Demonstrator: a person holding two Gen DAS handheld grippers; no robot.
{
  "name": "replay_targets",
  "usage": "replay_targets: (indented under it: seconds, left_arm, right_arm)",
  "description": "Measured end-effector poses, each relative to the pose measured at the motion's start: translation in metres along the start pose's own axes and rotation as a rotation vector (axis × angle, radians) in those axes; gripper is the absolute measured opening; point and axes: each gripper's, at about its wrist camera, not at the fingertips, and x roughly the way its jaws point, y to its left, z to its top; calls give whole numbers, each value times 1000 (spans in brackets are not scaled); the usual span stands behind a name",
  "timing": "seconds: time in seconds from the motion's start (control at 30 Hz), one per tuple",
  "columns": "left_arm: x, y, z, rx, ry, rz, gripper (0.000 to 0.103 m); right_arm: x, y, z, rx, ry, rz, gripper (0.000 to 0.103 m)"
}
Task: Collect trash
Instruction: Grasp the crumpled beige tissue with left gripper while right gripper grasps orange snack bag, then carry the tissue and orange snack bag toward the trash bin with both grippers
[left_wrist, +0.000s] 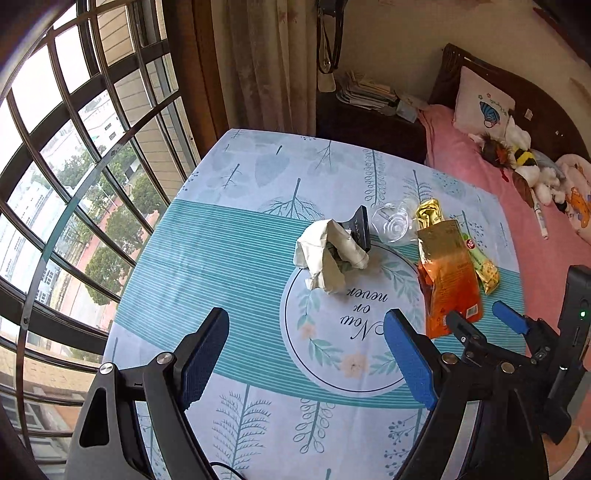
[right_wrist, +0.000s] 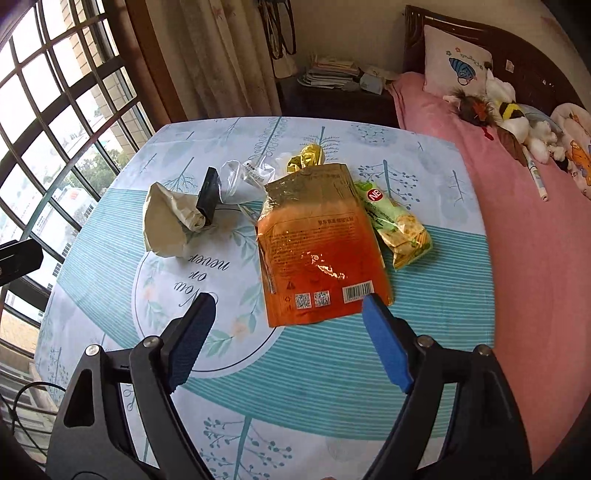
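Observation:
Trash lies on the table: a crumpled white paper bag (left_wrist: 327, 254) (right_wrist: 166, 225), a small black packet (left_wrist: 360, 229) (right_wrist: 207, 201), clear plastic wrap (left_wrist: 393, 223) (right_wrist: 242, 181), a gold wrapper (left_wrist: 428, 212) (right_wrist: 308, 157), a large orange-gold pouch (left_wrist: 448, 277) (right_wrist: 319, 247) and a green snack packet (left_wrist: 484, 266) (right_wrist: 399, 227). My left gripper (left_wrist: 306, 332) is open and empty, above the table short of the paper bag. My right gripper (right_wrist: 286, 314) is open and empty, its fingertips at the pouch's near edge; it also shows in the left wrist view (left_wrist: 480, 315).
The table has a light blue and teal patterned cloth (left_wrist: 229, 258) (right_wrist: 332, 369). A barred window (left_wrist: 74, 166) is at the left. A pink bed (right_wrist: 524, 221) with a pillow and plush toys borders the table's right side. A dark nightstand (right_wrist: 332, 96) with papers stands behind.

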Motion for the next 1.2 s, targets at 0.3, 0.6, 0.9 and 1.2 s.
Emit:
replay_targets:
  seconds: [0.3,0.6,0.9,1.2]
  left_arm:
    - [56,-4,35,-91,46,-14,88]
    - [119,-9,60,-190,118,-6,88]
    - [170,-10,69,-218,176,49,76]
    - [173,-10,62,-162,167,13,36]
  right_arm:
    - [82,1,27,-33,58,-23,80]
    - [127,-2,26,-116,88,-138,82]
    - [113,-11,25,-82,56,-102,56]
    - [84,-34,32,-4,23,-22,16]
